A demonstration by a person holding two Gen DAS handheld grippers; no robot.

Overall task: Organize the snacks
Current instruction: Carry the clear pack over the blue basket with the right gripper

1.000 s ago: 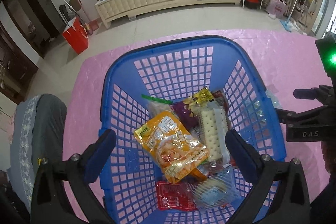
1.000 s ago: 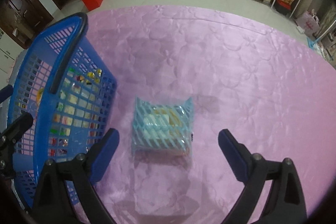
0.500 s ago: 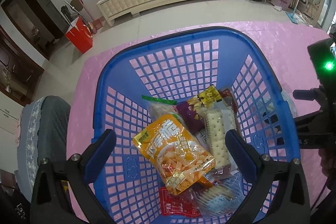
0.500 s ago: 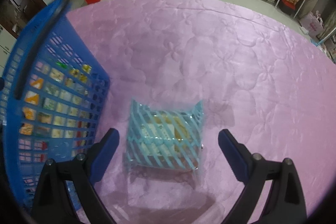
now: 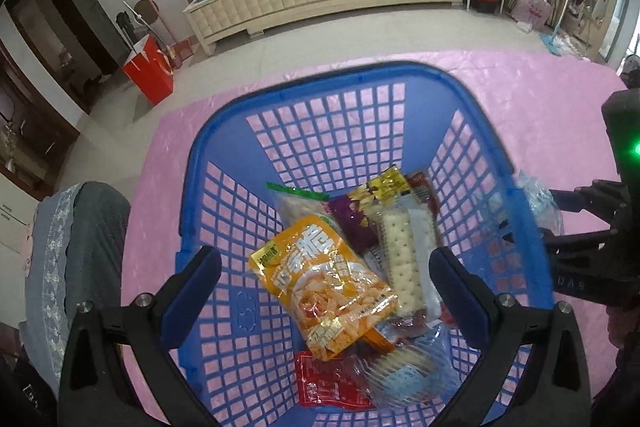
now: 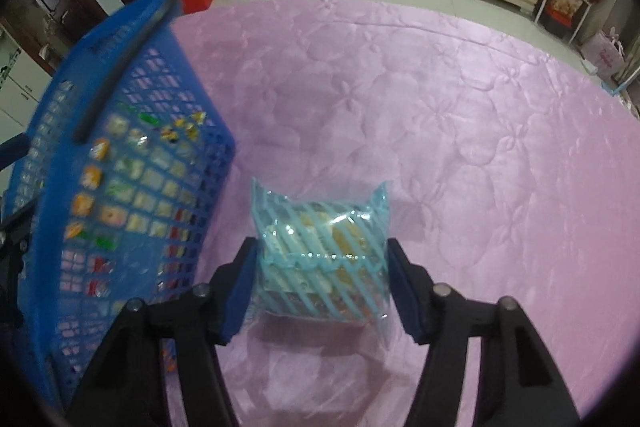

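The left claw [image 5: 324,283] is being held wide apart, empty, above the blue basket [image 5: 200,163], where snacks are lying heaped beneath it. To its right, a blue-striped snack packet [image 6: 320,251] is being squeezed between the right claw's [image 6: 322,281] pads on the pink desk [image 6: 460,131]. The packet is judged light, soft and crinkly, best gripped across its puffed middle.

Blue lattice basket [image 5: 328,131]; pink quilted cloth [image 6: 440,115]; teal-striped clear packet [image 6: 320,259]; orange bag [image 5: 324,279].
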